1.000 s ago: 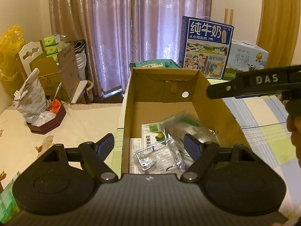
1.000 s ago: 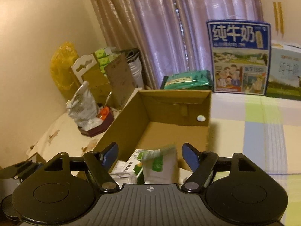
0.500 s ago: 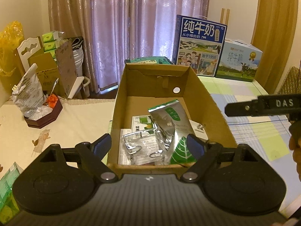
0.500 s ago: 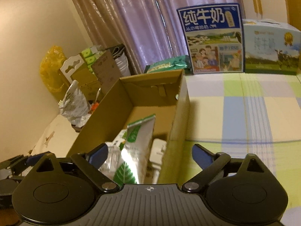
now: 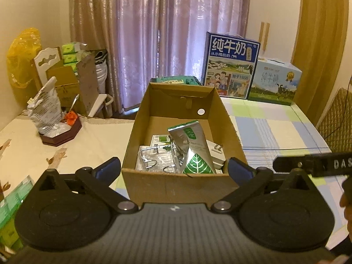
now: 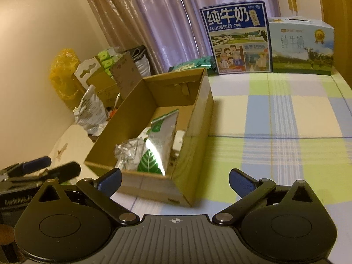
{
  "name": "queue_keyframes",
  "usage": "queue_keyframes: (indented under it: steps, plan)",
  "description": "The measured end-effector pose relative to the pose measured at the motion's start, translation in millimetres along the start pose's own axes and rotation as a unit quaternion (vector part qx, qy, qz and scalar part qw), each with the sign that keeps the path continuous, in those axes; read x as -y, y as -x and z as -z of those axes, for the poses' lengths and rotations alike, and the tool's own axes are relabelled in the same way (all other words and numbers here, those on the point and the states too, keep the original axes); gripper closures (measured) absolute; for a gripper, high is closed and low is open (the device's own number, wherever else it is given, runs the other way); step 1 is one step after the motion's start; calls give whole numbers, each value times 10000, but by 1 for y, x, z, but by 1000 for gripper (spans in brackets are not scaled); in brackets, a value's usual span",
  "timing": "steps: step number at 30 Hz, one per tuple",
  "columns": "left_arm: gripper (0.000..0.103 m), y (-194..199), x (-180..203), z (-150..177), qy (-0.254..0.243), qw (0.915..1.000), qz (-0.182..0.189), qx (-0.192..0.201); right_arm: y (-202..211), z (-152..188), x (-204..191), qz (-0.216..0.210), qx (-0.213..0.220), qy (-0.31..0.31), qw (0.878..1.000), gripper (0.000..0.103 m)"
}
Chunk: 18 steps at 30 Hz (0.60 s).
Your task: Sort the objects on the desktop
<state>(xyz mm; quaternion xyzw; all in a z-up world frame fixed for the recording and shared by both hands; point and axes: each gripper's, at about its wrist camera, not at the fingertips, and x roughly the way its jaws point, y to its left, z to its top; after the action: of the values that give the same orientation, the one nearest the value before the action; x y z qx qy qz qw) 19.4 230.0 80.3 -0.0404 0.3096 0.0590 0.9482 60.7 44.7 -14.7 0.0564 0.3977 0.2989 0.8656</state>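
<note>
On the table (image 6: 275, 121) with its checked cloth stands an open cardboard box (image 5: 182, 184), and behind it two milk cartons (image 6: 237, 37) stand upright against the curtain. Inside the box a silver and green pouch (image 5: 193, 147) leans over a crumpled clear packet (image 5: 156, 158), with a white plug (image 5: 216, 154) just beside it. Both claws, left gripper (image 5: 173, 170) and right gripper (image 6: 175, 179), are spread wide and empty, just short of the box.
</note>
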Motion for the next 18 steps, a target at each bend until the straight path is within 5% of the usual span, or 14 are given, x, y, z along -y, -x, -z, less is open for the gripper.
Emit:
queue_keyframes:
  steps: [18]
  plan:
    - [1,72,18,25,242,9978,-600,-117,70,42,-23,373,135,898,9952,2]
